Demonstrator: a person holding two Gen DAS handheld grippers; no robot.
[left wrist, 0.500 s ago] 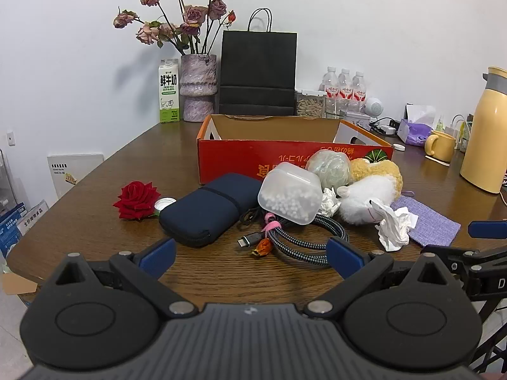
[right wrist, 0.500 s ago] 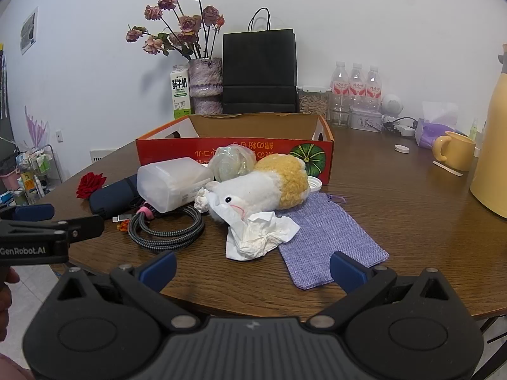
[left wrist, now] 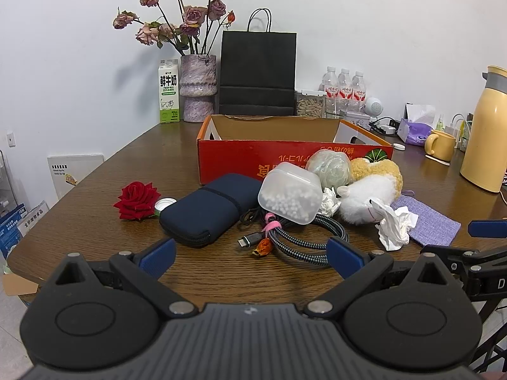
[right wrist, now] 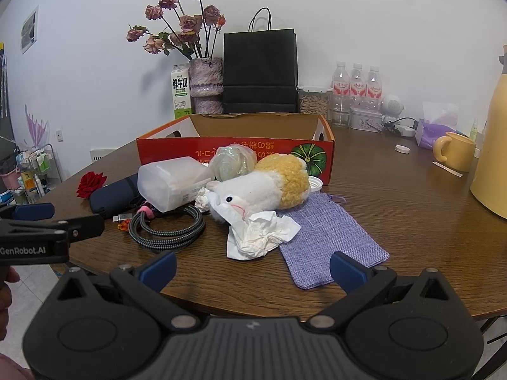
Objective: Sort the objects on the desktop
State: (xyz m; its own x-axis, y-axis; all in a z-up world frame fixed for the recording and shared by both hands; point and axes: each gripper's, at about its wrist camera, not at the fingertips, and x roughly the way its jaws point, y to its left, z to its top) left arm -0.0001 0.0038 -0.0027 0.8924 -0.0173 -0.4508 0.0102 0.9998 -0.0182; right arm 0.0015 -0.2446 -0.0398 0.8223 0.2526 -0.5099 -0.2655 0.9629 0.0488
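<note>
Both grippers, left (left wrist: 250, 255) and right (right wrist: 253, 267), gaped empty. Tissue (right wrist: 261, 236) looked light and crushable; pinch its bunched middle. Cable (right wrist: 168, 229) looked floppy.

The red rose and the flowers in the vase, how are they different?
The red rose is bright and lies flat on the table; the flowers in the vase are faded pink and stand upright on long stems. The red rose is alone; the flowers in the vase form a bunch. Both look like roses.
</note>
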